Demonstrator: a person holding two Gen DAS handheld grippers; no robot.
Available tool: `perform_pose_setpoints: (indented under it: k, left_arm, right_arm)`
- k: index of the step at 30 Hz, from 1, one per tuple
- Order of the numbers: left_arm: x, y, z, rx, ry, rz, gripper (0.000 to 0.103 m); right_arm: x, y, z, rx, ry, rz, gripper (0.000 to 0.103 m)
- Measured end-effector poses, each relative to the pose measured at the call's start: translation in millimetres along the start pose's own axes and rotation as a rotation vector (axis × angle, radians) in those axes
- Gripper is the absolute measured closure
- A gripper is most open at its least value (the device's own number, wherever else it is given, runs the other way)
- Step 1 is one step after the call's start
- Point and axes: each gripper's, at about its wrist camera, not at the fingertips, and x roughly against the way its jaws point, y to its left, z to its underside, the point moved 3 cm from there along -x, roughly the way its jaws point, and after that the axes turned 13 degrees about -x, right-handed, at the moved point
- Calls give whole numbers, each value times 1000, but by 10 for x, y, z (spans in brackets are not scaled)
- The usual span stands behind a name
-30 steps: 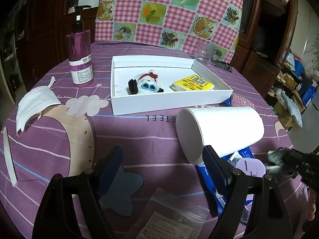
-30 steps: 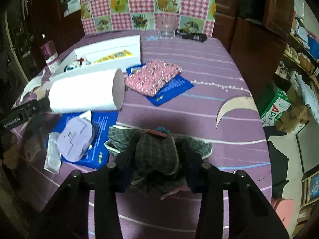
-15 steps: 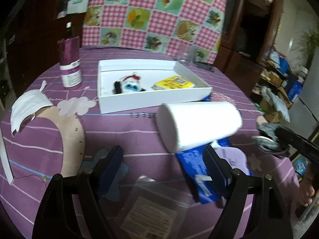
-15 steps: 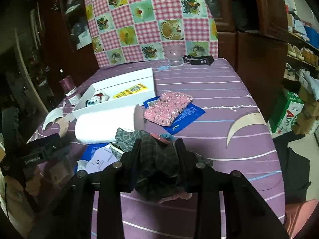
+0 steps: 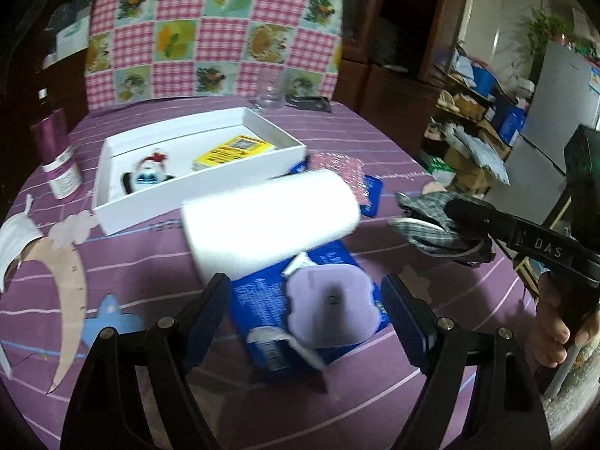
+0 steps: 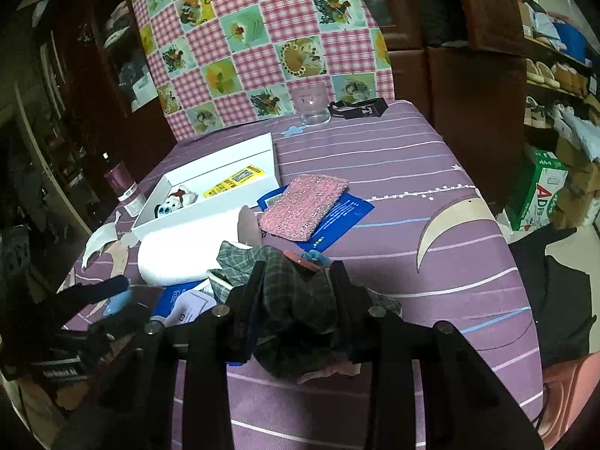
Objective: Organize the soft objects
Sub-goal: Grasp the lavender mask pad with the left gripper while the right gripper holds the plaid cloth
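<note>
My right gripper (image 6: 298, 292) is shut on a bunched grey plaid cloth (image 6: 296, 307) and holds it above the purple tablecloth; the cloth (image 5: 427, 221) also shows at the right of the left wrist view. My left gripper (image 5: 307, 307) hangs open over a lilac pad (image 5: 330, 300) lying on a blue packet, touching neither. A white roll (image 5: 270, 221) lies on its side just beyond it. Behind stands an open white box (image 5: 195, 187) holding a small plush toy (image 5: 150, 176) and a yellow packet (image 5: 232, 150). A pink sparkly pouch (image 6: 303, 206) lies beside the box.
A purple pump bottle (image 5: 56, 153) and a white face mask (image 5: 15, 232) are at the left. A glass (image 6: 313, 107) and a black strap (image 6: 360, 107) sit at the far edge. The table drops off on the right toward a carton (image 6: 540, 191) on the floor.
The right gripper has raised the plaid cloth off the table. The left gripper has swung right, from in front of the roll's open end to over the lilac pad.
</note>
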Motion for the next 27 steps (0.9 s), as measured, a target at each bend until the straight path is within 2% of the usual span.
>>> perform_pose_setpoints:
  k: [6, 9, 12, 17, 20, 27]
  left_arm:
    - [-200, -180, 21, -59, 65, 8, 22]
    - [-254, -227, 47, -80, 85, 13, 36]
    - [-363, -244, 76, -88, 127, 10, 45]
    - [-391, -256, 86, -102, 135, 8, 46]
    - [-437, -230, 111, -84, 156, 18, 51]
    - [-422, -158, 137, -46, 156, 26, 68]
  right_arm:
    - [-6, -31, -14, -12, 3, 15, 68]
    - [4, -40, -21, -17, 3, 15, 68]
    - [5, -40, -23, -16, 3, 16, 68]
    - [7, -41, -23, -14, 5, 18, 68]
    - [4, -45, -20, -12, 6, 23, 68]
    - [-7, -52, -18, -8, 4, 30, 68]
